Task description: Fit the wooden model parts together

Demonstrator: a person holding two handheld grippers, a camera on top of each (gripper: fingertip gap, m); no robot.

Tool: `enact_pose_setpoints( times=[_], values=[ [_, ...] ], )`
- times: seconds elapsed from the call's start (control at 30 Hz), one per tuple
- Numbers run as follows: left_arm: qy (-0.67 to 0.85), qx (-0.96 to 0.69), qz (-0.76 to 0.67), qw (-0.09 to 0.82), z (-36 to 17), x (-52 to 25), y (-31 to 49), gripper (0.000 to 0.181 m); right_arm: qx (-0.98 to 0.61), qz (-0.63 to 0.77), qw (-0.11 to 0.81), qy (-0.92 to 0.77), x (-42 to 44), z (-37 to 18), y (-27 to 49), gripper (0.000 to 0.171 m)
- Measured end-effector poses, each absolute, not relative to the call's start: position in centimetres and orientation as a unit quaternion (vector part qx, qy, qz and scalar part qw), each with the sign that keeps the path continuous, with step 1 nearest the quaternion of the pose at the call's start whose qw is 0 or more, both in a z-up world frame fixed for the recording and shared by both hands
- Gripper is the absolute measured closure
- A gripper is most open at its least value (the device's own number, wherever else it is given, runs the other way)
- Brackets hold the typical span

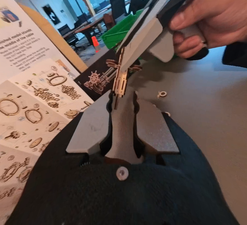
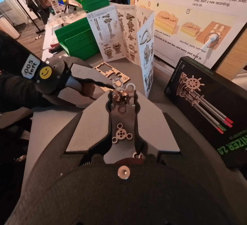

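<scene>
1. the right gripper (image 1: 123,57) pinches the upper part of a slotted wooden column (image 1: 120,83), holding it upright above the grey table (image 1: 200,98).
2. the left gripper (image 1: 122,95) stands partly open, holding nothing; the column's lower end hangs between its fingertips, close to the left finger (image 1: 92,122).
3. in the right wrist view the ringed end of the assembly (image 2: 122,94) sits between that gripper's fingers.
4. a loose three-ring disc (image 2: 121,133) lies on the table, likely the next piece.
5. to do it well, i'd keep the column steady, line up the slots squarely, then press gently so thin tabs don't snap.
</scene>
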State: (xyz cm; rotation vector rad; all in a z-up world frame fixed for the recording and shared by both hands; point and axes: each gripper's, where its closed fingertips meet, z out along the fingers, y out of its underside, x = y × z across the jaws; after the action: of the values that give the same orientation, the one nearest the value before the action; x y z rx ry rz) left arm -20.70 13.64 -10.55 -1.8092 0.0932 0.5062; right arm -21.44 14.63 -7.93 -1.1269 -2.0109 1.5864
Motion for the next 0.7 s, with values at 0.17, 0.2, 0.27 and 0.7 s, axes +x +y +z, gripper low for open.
enact_pose_setpoints(
  times=[0.17,0.2,0.27,0.7],
  values=[
    [0.051,-0.796,0.137,0.588,-11.3,-20.0,12.3,0.153,-0.385,0.550,0.164,-0.723,-20.9,-8.5,14.5,0.143],
    [0.051,-0.802,0.118,0.584,-11.5,-19.9,12.1,0.149,-0.378,0.544,0.165,-0.730,-20.7,-8.7,14.2,0.143],
    [0.051,-0.820,0.061,0.566,-12.1,-19.6,11.6,0.146,-0.355,0.527,0.173,-0.753,-20.2,-9.0,13.7,0.143],
    [0.113,-0.818,-0.107,0.554,-13.0,-14.9,10.5,0.171,-0.216,0.539,0.157,-0.799,-16.2,-8.1,9.8,0.143]
  ],
)
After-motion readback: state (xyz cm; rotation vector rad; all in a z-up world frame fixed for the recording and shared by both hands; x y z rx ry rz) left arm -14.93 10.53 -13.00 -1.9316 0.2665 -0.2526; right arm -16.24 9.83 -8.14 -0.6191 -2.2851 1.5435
